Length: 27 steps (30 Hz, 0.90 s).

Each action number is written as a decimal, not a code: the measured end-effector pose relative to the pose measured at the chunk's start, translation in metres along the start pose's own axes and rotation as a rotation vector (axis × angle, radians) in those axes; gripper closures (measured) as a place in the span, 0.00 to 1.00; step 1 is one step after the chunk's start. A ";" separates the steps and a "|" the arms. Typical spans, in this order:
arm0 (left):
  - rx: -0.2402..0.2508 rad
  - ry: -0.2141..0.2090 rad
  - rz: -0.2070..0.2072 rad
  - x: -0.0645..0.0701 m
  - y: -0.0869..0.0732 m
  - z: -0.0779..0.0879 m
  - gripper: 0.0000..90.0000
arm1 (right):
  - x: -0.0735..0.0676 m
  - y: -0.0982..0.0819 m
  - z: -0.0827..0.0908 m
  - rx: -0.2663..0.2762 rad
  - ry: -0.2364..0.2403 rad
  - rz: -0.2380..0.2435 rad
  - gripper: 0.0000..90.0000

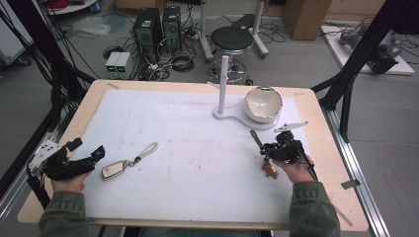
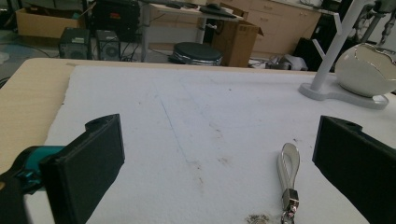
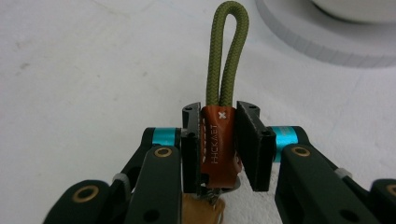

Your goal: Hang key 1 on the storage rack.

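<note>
1. The right claw (image 3: 219,140) is clamped tight on the brown leather tab of a key fob (image 3: 217,144), its two black pads pressing the tab from either side so the olive cord loop (image 3: 227,51) stands free ahead of the jaws.
2. Seen from the high view, that right claw (image 1: 267,148) holds the fob just off the white mat (image 1: 188,148), near the base of the white peg stand (image 1: 223,84); holding by the tab looks meant to leave the loop open for hanging on a peg.
3. The left claw (image 2: 215,158) rests with its jaws spread wide and nothing between them, low at the near left edge of the counter (image 1: 64,123).
4. A second key fob (image 1: 129,162), silver with a pale strap, lies flat on the mat just beside the left claw, probably waiting its turn.
5. A white bowl (image 1: 264,103) sits tilted on the stand's base, its open side facing the person.
6. Hard to make out: what hangs under the brown tab. The right gripper view gives a metal ring and a tan shape cut off at the bottom edge.
7. In the left gripper view the second fob's body runs out of the frame; its strap (image 2: 288,163) and buckle are in sight.
8. The stand's pegs are thin and pale against the floor clutter, and their number cannot be told.
</note>
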State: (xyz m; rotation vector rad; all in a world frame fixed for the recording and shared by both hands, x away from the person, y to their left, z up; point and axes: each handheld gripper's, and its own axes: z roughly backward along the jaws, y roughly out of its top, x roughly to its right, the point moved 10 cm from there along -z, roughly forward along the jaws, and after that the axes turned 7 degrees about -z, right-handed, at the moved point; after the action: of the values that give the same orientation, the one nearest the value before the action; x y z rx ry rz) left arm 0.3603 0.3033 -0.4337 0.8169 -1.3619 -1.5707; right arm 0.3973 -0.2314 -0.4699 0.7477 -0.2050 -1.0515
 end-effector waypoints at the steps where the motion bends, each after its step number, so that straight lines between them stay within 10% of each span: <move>1: 0.000 0.000 0.000 0.000 0.000 0.000 0.03 | -0.002 0.003 0.001 0.009 0.002 0.010 0.80; 27: 0.002 0.002 0.000 -0.001 0.000 0.001 0.03 | -0.028 0.055 0.020 0.118 0.012 0.066 0.80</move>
State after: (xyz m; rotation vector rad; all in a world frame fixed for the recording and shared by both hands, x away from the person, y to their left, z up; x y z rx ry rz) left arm 0.3600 0.3045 -0.4334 0.8193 -1.3626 -1.5684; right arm 0.4122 -0.2017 -0.4144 0.8482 -0.2819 -0.9788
